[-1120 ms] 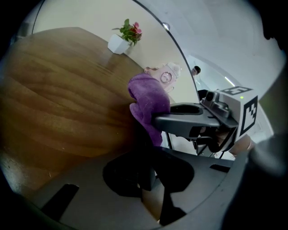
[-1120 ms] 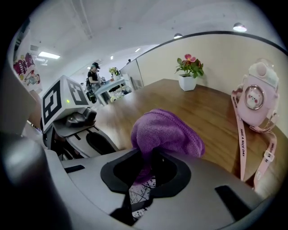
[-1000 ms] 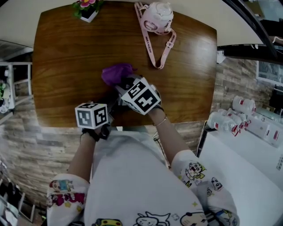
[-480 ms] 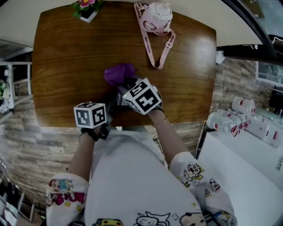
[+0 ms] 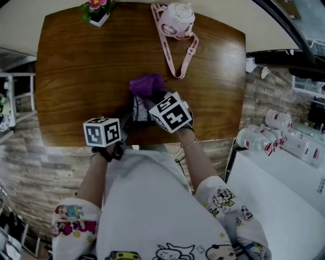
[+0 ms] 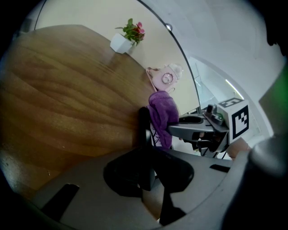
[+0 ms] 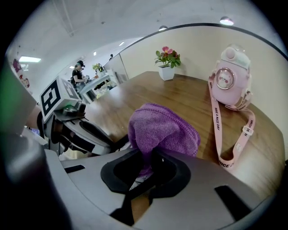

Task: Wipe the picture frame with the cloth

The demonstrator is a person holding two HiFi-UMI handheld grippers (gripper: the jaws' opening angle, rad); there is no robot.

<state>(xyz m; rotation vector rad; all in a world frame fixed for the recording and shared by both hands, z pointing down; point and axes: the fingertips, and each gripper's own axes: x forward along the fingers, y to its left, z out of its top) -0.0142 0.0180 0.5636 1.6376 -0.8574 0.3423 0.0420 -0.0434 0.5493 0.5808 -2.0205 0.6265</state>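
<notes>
Picture frame [image 5: 138, 107]: near the bench [image 5: 76, 76] edge at 6 o'clock, its edge clamped between the left gripper [image 6: 147, 173] fingers. Purple cloth [image 7: 163, 128]: at the frame's 1 o'clock, lying against it, pinched in the closed right gripper [image 7: 145, 173] fingers.

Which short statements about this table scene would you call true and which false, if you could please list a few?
1. The right gripper is shut on a purple cloth. True.
2. The left gripper holds the pink bottle. False: it grips the dark edge of the picture frame; the bottle lies apart, at the far side of the table.
3. A flower pot stands near a far corner of the table. True.
4. The bottle's strap is blue. False: the strap is pink.
</notes>
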